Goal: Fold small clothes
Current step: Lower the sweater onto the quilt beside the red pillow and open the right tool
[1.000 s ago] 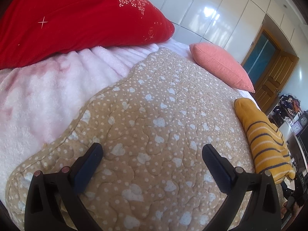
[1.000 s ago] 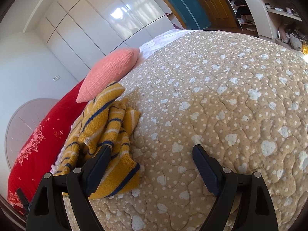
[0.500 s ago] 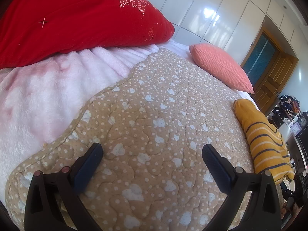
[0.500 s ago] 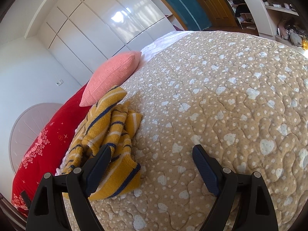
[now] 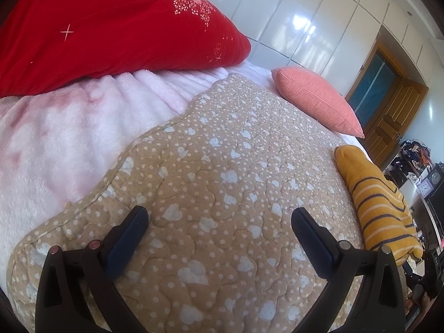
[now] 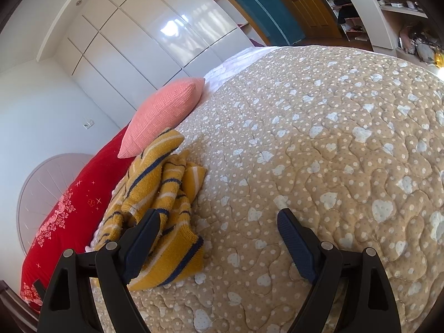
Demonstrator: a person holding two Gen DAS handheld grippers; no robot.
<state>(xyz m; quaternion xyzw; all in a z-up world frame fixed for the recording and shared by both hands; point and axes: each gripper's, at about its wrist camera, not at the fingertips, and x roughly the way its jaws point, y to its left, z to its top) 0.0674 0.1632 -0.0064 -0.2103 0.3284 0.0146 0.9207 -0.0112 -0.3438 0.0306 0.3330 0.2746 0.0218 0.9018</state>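
Observation:
A small mustard-yellow knit garment with navy and white stripes [image 6: 163, 202] lies crumpled on the tan heart-print quilt [image 6: 319, 152]. In the left wrist view it [image 5: 377, 202] lies at the far right of the quilt [image 5: 222, 180]. My right gripper [image 6: 219, 222] is open and empty; its left finger is in front of the garment's near edge. My left gripper [image 5: 219, 219] is open and empty above bare quilt, well left of the garment.
A salmon pink cushion [image 5: 316, 100] lies just beyond the garment, also in the right wrist view [image 6: 163, 113]. A large red pillow [image 5: 111, 25] and a fluffy pink blanket [image 5: 61, 144] are at the bed's head. White wardrobes, a wooden door [image 5: 388, 119] and cluttered shelves [image 6: 388, 5] stand around the bed.
The right gripper has tilted and drifted slightly, so the garment sits a little more toward the centre of its view. The left gripper has barely moved. Both stay open.

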